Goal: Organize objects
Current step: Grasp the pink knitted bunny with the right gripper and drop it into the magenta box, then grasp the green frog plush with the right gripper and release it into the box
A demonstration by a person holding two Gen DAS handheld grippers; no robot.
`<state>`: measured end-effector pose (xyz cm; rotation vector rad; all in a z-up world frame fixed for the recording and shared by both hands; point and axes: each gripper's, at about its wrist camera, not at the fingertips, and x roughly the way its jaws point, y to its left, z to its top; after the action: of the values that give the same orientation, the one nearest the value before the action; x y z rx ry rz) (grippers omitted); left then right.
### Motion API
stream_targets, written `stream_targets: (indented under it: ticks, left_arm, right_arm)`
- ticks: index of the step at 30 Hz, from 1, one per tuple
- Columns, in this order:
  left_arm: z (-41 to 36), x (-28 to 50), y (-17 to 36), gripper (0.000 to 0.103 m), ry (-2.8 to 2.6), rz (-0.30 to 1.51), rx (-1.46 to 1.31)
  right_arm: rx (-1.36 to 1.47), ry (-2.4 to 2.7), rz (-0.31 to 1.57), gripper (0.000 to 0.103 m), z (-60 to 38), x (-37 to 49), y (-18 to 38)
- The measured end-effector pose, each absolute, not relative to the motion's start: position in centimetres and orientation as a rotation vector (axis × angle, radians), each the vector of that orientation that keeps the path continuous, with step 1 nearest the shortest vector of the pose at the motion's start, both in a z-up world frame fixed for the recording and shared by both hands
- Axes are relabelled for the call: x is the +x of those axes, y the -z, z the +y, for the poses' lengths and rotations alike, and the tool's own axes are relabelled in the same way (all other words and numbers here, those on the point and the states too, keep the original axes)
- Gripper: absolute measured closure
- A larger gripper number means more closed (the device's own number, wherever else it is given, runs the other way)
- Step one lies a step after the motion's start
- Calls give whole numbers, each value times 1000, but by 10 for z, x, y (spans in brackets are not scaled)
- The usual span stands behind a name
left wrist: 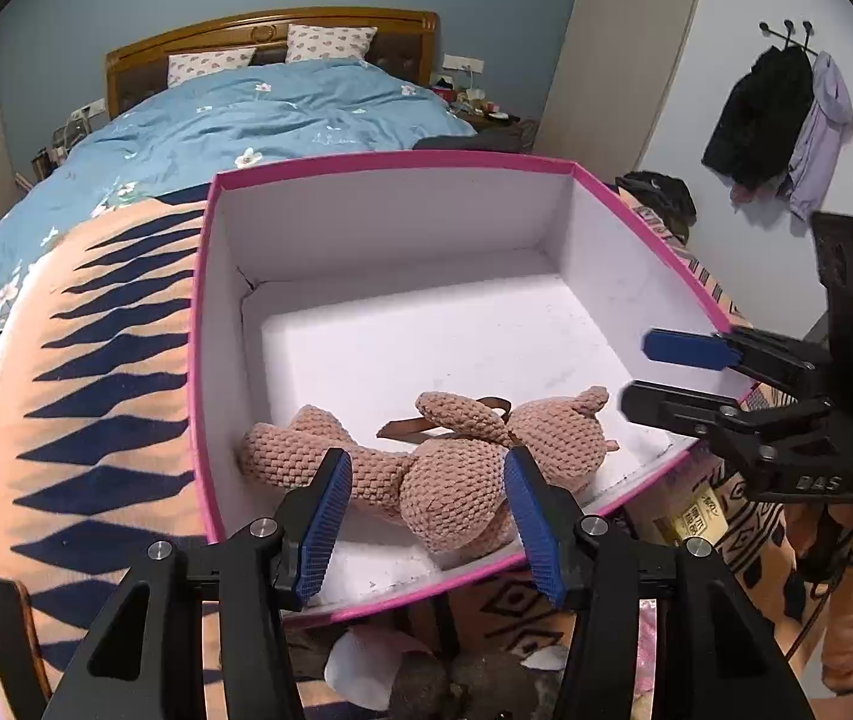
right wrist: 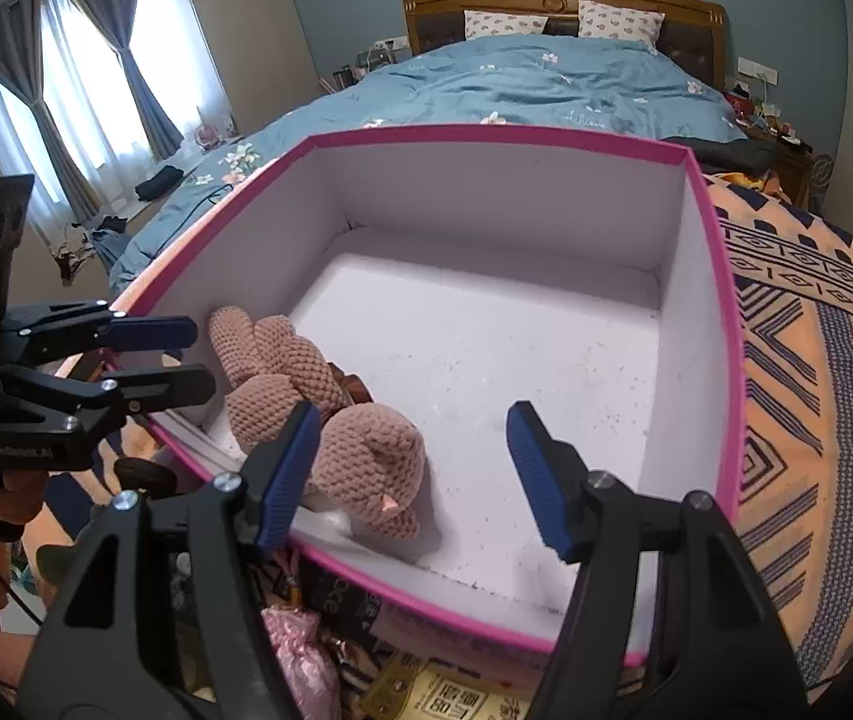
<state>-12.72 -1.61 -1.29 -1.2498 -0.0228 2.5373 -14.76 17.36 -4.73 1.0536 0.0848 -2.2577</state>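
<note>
A tan knitted plush bear [left wrist: 426,462] with a brown ribbon lies on its side in the near corner of a pink-edged white box [left wrist: 390,171]. My left gripper [left wrist: 423,489] is open, its blue pads either side of the bear's body, not closed on it. In the right wrist view the bear [right wrist: 330,420] lies at the box's [right wrist: 726,312] near left corner. My right gripper [right wrist: 408,468] is open and empty over the box's near edge, its left finger beside the bear's head. Each gripper shows in the other's view, the right one [left wrist: 636,369], the left one [right wrist: 198,354].
The box sits on an orange and navy patterned blanket [right wrist: 816,372] at the foot of a bed with a blue floral duvet [right wrist: 534,84]. Small items lie below the box's near edge: a pink pouch [right wrist: 300,654], packets [right wrist: 444,696] and dark fuzzy things [left wrist: 456,684].
</note>
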Motion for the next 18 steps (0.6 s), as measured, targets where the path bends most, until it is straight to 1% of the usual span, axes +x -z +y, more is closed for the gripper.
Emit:
stream_targets:
  ticks: [1,2,3,5,6,7,9,11,15,18]
  left_arm:
    - [-17,-124,10,45,-2564,-10,-1237]
    - [-19,-117,5,41,-2606,2,-1196]
    - [-21,-111,1,35,-2628,-4,-1151]
    - [-30,-94,-10,26,-2677,-35,-1036]
    - [-35,-84,-17,19,-2702,-50,-974]
    - [-39,-78,-24,18,-2724,-59,-925]
    - [-44,-61,-34,18,-2763,-64,-835]
    - [-50,-49,-37,18,-2782,-71,-800]
    - [-58,-33,-27,18,-2773,-70,-823]
    - [-61,-21,-13,18,-2759,-46,-862]
  right_arm:
    - [1042,2263,73,37,176,-144,45]
    - [1020,2266,58,37,179,-140,40]
    - [991,2274,50,37,182,-133,36]
    - [903,2280,34,37,189,-113,23]
    - [874,2272,25,37,191,-105,19]
    - [842,2251,12,36,193,-93,15]
    - [805,2206,-9,31,195,-74,15]
    - [815,2161,-6,31,191,-60,21]
    - [878,2067,6,31,176,-39,44]
    - [931,2019,55,31,163,-27,65]
